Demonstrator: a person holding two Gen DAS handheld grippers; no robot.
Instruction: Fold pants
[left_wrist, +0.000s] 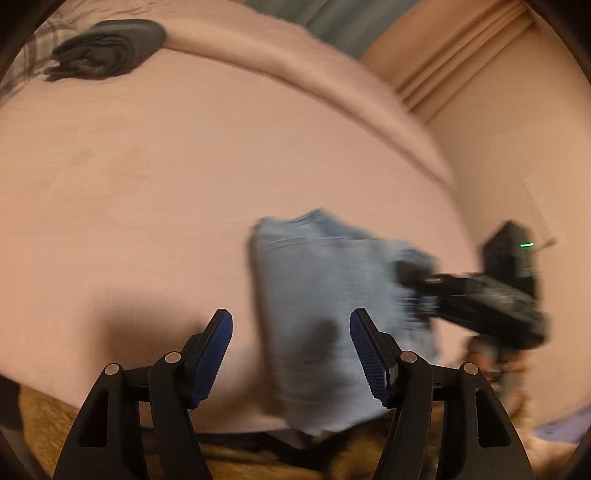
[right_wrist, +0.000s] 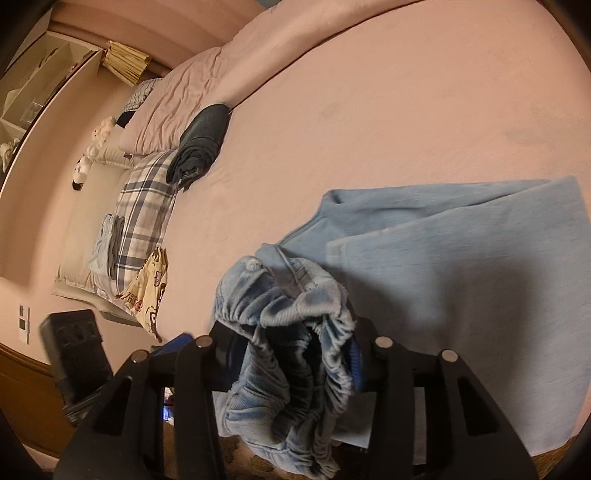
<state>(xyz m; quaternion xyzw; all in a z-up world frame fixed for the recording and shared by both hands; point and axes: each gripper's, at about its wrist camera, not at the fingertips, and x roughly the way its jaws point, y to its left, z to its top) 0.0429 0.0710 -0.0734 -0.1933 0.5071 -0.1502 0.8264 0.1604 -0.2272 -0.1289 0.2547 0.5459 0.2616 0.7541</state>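
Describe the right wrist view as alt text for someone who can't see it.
The right gripper clutches the bunched elastic waistband of light blue pants, whose legs lie across a pink bed. Folded dark clothes and a plaid pillow sit farther back.

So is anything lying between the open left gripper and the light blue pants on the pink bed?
Nothing visible. The left gripper hangs open right over the light blue fabric pants, with only bare pink bedsheet around. The folded dark grey garment lies far off, and the right gripper already grips the waistband.
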